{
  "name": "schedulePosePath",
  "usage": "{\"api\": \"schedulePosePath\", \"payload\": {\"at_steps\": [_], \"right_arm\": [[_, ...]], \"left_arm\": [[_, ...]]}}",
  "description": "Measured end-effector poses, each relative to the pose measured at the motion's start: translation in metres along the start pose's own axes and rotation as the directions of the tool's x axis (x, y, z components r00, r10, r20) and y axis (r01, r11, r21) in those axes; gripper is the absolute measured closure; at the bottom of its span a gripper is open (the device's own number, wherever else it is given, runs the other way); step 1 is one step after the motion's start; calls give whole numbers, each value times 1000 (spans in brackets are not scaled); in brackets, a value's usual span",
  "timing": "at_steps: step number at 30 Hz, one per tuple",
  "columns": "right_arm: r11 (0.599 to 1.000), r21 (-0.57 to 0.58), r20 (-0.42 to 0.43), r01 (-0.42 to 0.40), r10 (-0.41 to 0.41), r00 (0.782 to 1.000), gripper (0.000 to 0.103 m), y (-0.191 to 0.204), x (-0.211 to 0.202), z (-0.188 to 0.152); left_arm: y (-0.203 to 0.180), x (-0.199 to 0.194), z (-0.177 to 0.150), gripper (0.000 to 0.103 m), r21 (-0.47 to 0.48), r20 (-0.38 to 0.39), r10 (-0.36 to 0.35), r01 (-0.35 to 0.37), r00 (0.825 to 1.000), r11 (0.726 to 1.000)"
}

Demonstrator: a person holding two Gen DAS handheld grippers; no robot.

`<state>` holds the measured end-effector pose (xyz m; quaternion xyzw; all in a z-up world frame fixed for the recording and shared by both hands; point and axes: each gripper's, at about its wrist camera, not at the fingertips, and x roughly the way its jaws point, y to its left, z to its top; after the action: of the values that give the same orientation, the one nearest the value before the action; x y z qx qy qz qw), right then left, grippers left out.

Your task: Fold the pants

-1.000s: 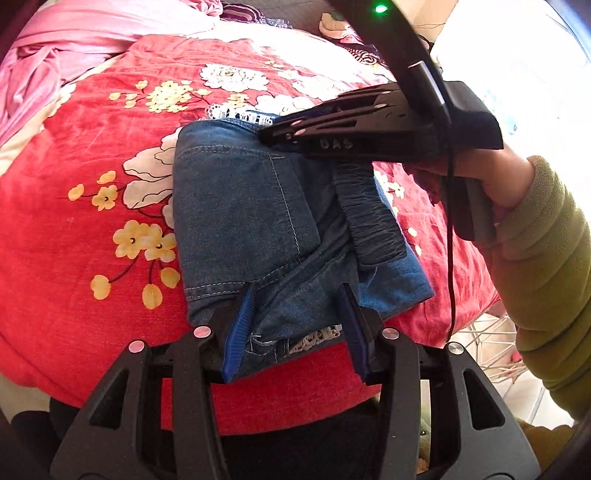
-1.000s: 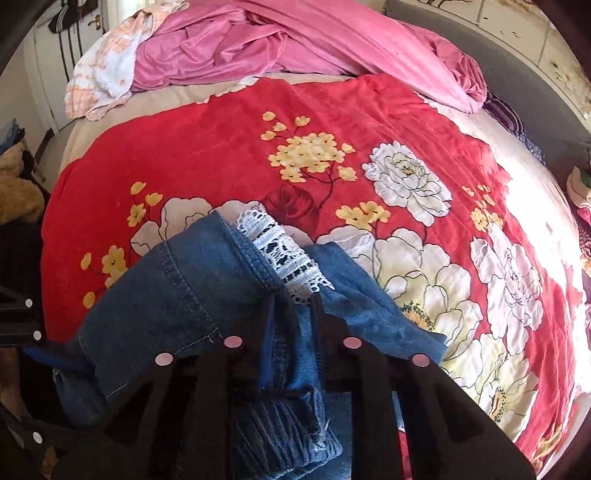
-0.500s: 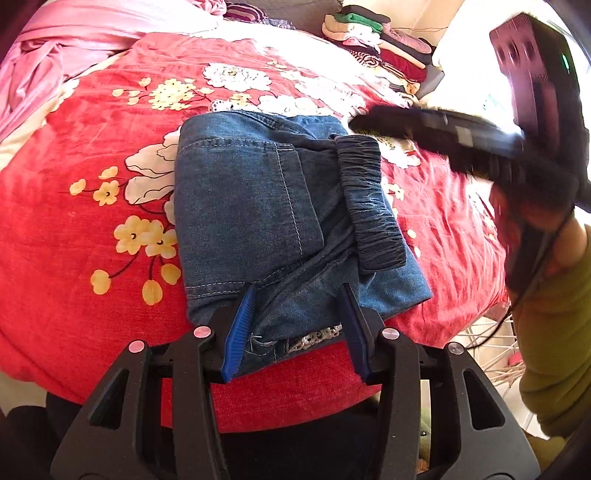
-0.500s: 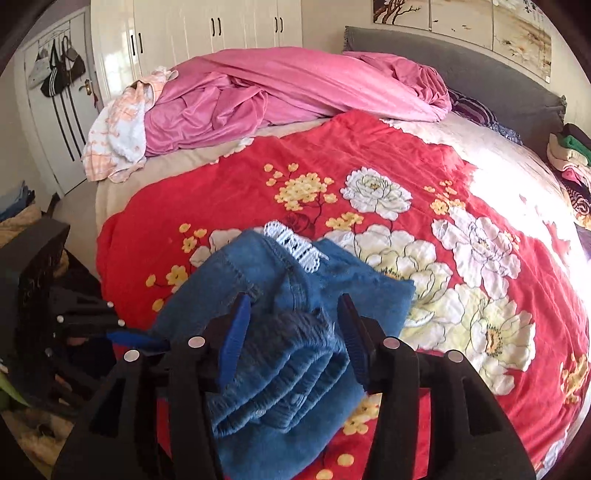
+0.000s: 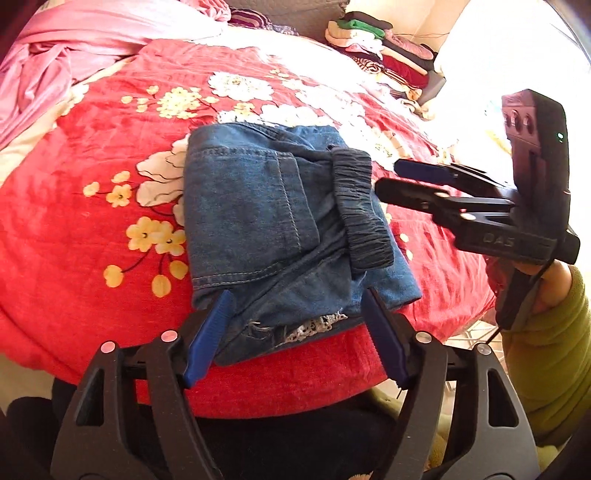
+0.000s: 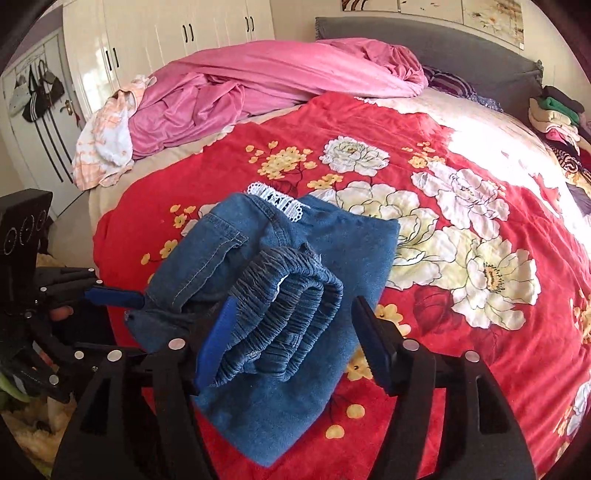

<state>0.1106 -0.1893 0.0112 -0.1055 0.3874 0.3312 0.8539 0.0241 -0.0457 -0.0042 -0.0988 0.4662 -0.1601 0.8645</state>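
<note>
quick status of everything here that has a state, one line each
jeans: folded into a compact bundle, lying on the red blanket
elastic waistband: on top of the fold, bunched
lace hem: peeking out from under the denim
left gripper: fingers opening, astride the near edge, not pressing it
right gripper: fingers opening, off the cloth
pink sheet: crumpled, unfolded
clothes stack: folded, piled
wardrobe doors: closed

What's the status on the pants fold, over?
Left gripper and right gripper jaws opening, pads off the cloth. Denim pants folded in a bundle on the red blanket, elastic waistband on top. Nothing in the way.
</note>
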Motion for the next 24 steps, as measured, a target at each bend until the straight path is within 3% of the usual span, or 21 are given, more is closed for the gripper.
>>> {"api": "schedulePosePath", "payload": {"at_steps": [2,8,16,17,19,24], "right_arm": [[1000,24,38,13,-14,999,25,-3,-12,0],[997,62,80,41,-45,996,24,-9,-29,0],[991,106,84,78,-87,993,24,-19,-37,-6],[990,112,83,83,-93,992,22,-21,-37,-7],[987,127,83,99,-110,990,7,-25,-38,-9],[979,167,84,118,-133,988,7,-35,-38,-12]], "left_arm": [[1,-6,1,33,-2,14,15,-15,1000,1000],[4,-19,7,20,-5,50,46,-45,998,999],[10,-24,15,14,-19,61,73,-72,995,997],[11,-23,17,13,-19,60,77,-76,995,997],[13,-22,19,10,-20,60,85,-84,995,996],[18,-17,26,10,-24,58,108,-107,992,994]]}}
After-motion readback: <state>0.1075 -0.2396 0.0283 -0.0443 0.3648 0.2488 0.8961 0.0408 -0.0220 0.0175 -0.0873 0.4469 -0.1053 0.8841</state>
